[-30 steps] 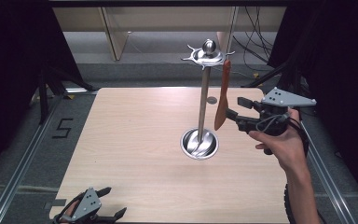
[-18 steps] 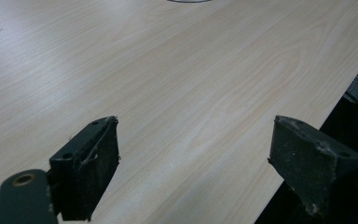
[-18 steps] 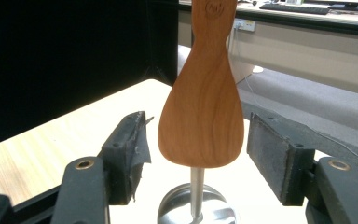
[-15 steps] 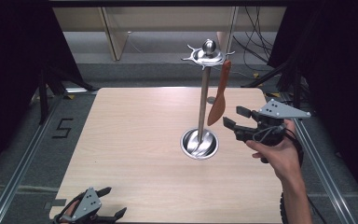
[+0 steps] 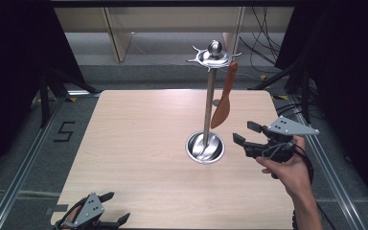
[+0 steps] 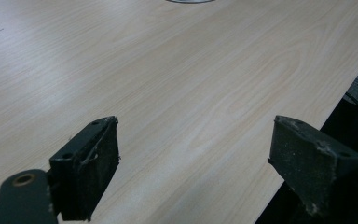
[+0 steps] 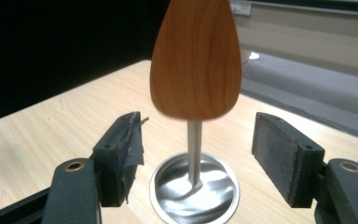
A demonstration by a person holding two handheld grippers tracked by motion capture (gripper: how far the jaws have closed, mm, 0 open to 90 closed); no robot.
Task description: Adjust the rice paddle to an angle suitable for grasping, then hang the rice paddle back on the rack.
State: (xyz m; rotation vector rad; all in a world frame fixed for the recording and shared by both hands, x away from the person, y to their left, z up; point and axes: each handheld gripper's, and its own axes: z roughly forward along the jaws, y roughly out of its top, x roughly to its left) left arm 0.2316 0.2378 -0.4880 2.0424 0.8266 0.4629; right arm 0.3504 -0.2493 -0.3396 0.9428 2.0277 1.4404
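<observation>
a pale wood-grain bench [image 5: 139, 143] stands on a grey floor [image 5: 100, 79]. a metal rail [image 5: 19, 177] runs along the floor beside the bench's left edge, and another rail [image 5: 333, 167] runs along its right edge. a black "5" mark [image 5: 63, 131] lies on the floor between the left rail and the bench. black curtains [image 5: 14, 57] hang at both sides. beyond the far edge stand light wooden panels [image 5: 120, 33], with dark cables [image 5: 263, 45] trailing over the floor at the far right.
</observation>
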